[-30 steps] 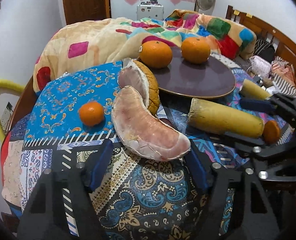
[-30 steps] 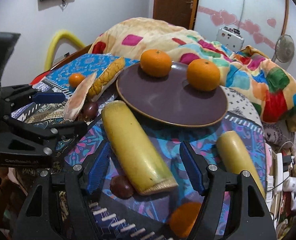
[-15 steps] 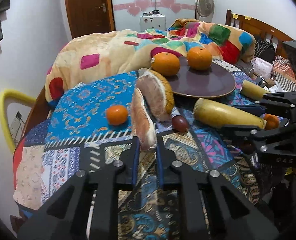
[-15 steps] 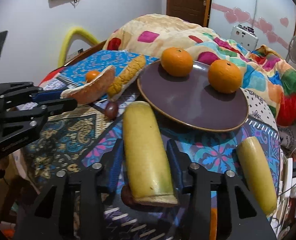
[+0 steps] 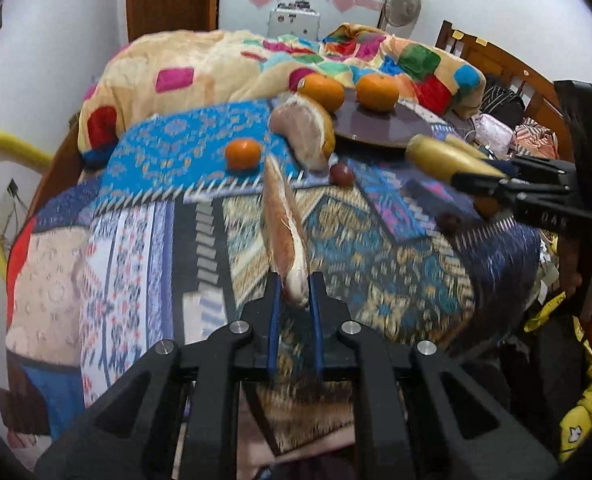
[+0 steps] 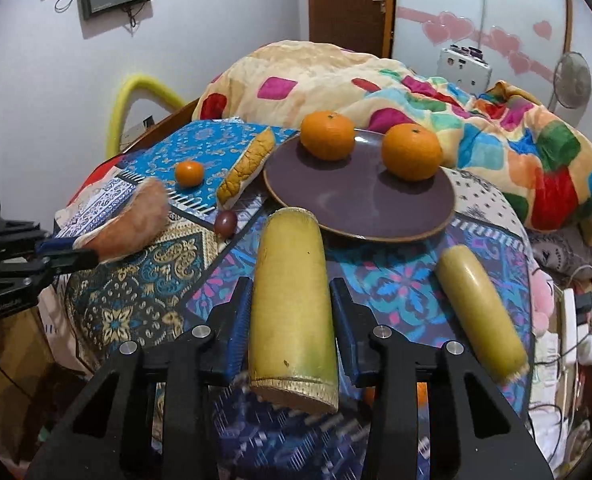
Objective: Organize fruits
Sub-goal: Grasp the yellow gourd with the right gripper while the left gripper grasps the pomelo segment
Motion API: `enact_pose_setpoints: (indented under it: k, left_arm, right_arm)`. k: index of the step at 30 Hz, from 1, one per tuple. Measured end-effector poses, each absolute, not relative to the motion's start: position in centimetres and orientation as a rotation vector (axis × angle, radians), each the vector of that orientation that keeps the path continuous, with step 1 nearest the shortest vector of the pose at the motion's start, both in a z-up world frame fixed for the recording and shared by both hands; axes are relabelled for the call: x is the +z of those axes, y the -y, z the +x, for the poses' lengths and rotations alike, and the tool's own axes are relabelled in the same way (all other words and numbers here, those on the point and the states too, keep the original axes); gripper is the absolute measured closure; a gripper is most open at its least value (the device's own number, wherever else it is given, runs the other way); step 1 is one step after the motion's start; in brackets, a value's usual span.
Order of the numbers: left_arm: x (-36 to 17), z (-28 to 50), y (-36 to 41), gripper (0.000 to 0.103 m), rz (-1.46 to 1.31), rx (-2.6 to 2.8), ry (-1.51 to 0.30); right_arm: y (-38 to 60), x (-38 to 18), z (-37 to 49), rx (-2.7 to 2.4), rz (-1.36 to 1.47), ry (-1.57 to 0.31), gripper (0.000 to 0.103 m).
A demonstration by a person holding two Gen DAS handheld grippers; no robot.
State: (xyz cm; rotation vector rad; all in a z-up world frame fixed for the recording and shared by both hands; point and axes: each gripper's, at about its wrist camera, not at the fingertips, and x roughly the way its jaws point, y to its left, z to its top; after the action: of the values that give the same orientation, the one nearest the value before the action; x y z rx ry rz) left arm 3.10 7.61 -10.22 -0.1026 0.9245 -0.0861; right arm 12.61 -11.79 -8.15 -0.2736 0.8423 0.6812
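Your left gripper point(image 5: 294, 292) pinches a pomelo slice point(image 5: 286, 232); your right gripper point(image 6: 292, 312) clamps a yellow stalk point(image 6: 294, 312) near the plate point(image 6: 359, 204).

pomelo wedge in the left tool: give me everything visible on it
The pomelo wedge is a long curved crescent with pale pinkish flesh, a whitish pith edge and a tan-orange back. The left tool is shut on its near tip, so it juts forward edge-up, seemingly lifted off the patterned cloth; motion blur hides finer detail. In the right wrist view it sticks out toward the small orange, apart from the second wedge lying beside the purple plate.
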Motion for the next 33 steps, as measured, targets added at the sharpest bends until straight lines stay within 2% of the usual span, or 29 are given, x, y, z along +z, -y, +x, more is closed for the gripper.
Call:
enact_pose_setpoints:
  k: [6,11,12,19,33]
  left_arm:
    - [-10.8,2.5,-9.1,0.084,-0.086,-0.037,-0.94]
    - [-11.0,3.3,-9.1,0.06,-0.02,-0.027,-0.955]
    - [-11.1,3.5,-9.0,0.059,-0.006,-0.027,-0.962]
    - [-11.2,4.6,-9.6,0.052,-0.008,-0.028,-0.953]
    - [-12.4,9.0,-9.4,0.052,-0.056,-0.072,-1.002]
  right_arm:
    - [13.0,-8.8,11.7,0.632,-0.278,-0.85,0.067]
    - [13.3,-9.6,11.6,0.619,-0.27,-0.866,0.067]
    - [13.3,-9.8,11.7,0.62,-0.269,-0.871,0.067]
    - [12.8,-10.4,12.8,0.615,-0.268,-0.884,0.067]
    - [11.6,-10.8,15.4,0.655,-0.266,-0.935,0.067]
